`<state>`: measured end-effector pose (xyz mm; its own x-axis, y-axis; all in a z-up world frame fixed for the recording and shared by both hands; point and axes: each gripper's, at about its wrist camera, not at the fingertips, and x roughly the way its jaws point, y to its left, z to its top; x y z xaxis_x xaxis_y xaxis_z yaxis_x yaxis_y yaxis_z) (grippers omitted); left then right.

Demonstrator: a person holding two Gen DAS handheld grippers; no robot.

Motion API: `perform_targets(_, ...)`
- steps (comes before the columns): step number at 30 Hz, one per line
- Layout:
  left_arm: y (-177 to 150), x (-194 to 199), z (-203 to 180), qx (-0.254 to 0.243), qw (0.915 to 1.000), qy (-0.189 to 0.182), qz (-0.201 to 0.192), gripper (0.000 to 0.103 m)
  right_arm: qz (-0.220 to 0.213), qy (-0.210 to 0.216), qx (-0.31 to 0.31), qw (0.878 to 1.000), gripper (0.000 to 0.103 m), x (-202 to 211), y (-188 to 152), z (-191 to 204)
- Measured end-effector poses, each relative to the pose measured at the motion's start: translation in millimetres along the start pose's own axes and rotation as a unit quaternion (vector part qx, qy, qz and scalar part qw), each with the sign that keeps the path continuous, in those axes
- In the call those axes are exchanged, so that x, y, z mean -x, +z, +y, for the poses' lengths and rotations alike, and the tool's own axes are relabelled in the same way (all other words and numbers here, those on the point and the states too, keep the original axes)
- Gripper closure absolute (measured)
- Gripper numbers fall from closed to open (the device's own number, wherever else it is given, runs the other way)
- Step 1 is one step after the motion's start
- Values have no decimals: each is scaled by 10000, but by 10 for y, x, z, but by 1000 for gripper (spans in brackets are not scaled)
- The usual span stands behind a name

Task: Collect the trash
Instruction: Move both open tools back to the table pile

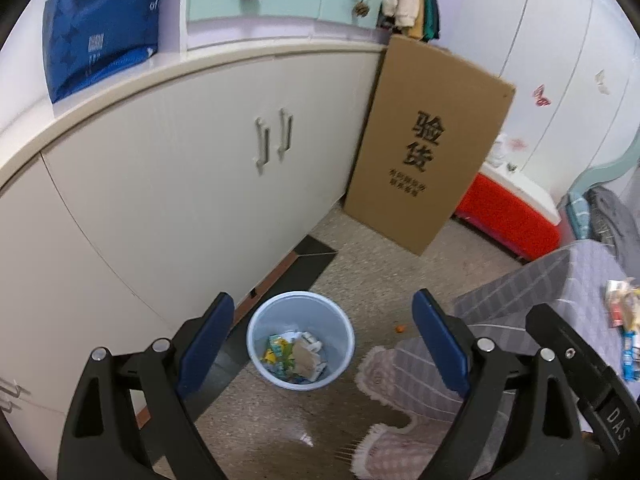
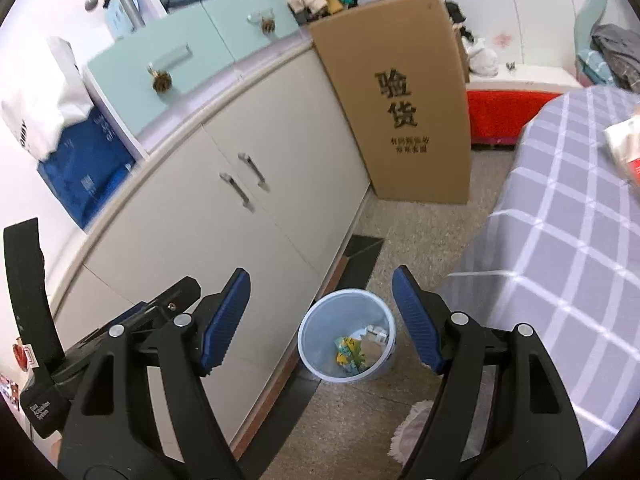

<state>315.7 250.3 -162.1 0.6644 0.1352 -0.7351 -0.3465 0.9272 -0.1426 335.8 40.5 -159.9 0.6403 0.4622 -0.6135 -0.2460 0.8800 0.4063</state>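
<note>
Below both grippers: one pale blue bin [image 1: 301,340] on the speckled floor [image 1: 360,272], just beside the cream cabinet [image 1: 160,200]. Contents: yellow-green wrapper [image 1: 280,350], brown card scrap [image 1: 303,358], white paper bits; exact piece count cannot be told. Left gripper [image 1: 324,312] jaws wide, nothing held. Right gripper [image 2: 322,292] jaws wide, nothing held. One cardboard box [image 1: 424,148] leans at the cabinet end. More wrappers [image 1: 622,312] lie on the checked tablecloth [image 2: 568,240].
</note>
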Motion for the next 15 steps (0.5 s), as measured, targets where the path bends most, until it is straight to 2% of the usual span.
perform_targets(8, -142, 553, -714, -402, 9978, -478, -228, 14, -495, -95, -162, 9986, 28, 865, 97, -424)
perform_targets(13, -320, 737, -1441, -831, 9914, -1011, -65, 14, -756, -266, -527, 9954, 26, 1435, 130, -962)
perform_targets(15, -412, 763, -1764, -988, 9870, -1262, 114, 14, -910, -524, -616, 9926, 25, 1710, 117, -1249)
